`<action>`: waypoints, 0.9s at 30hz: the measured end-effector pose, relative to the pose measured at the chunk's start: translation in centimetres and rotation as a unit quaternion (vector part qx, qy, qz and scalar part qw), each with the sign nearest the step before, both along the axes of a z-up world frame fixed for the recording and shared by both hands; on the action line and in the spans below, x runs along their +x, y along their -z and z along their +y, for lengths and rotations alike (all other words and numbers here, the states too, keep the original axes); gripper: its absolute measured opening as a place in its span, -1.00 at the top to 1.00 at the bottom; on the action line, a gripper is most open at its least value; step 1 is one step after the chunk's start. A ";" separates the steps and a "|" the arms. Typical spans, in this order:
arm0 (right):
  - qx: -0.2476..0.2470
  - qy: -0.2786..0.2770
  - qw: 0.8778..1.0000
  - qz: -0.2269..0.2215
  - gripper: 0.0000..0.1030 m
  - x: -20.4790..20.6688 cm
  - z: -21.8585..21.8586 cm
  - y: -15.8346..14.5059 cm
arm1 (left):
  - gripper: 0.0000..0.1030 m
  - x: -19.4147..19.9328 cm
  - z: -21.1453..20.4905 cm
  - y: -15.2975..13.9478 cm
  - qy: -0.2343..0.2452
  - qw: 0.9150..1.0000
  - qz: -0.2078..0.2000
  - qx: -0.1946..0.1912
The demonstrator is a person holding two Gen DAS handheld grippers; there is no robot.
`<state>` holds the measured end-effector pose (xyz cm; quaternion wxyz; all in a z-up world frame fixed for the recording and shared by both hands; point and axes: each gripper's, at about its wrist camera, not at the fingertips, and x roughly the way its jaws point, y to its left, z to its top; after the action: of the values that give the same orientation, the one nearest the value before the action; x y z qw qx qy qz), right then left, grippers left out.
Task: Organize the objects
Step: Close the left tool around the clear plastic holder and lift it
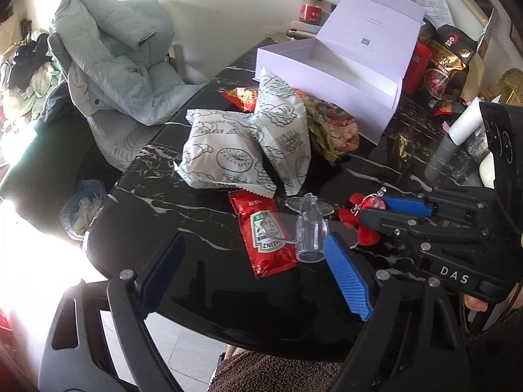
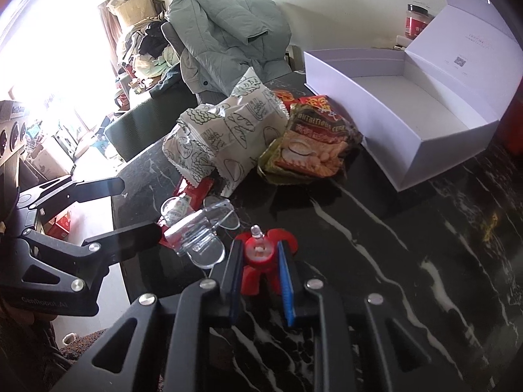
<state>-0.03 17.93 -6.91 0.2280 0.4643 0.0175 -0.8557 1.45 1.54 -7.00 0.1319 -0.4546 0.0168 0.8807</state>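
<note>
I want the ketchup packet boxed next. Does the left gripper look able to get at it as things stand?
Probably not cleanly. The left gripper is open right by the ketchup packet, but the clear plastic piece lies across the packet's near end, so it would likely be caught too.

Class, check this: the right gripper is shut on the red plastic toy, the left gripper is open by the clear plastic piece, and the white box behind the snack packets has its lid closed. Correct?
Not quite. The white box has its lid open, as the right wrist view shows. The right gripper is shut on the red plastic toy, and the left gripper is open by the clear plastic piece.
</note>
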 end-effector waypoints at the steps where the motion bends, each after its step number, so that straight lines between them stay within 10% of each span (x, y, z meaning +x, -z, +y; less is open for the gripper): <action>1: 0.002 0.003 1.000 0.000 0.61 0.1 0.3 0.0 | -0.68 0.0 0.3 0.1 0.007 1.000 -0.003 0.003; 27: 0.015 0.048 0.999 -0.003 0.61 0.8 3.8 -0.2 | -0.69 -2.2 5.3 2.1 0.061 0.998 -0.025 0.017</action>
<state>0.72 21.73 -6.71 0.1792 0.4710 0.0072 -0.8637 -0.79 6.88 -9.14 0.1930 -0.4725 0.0264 0.8595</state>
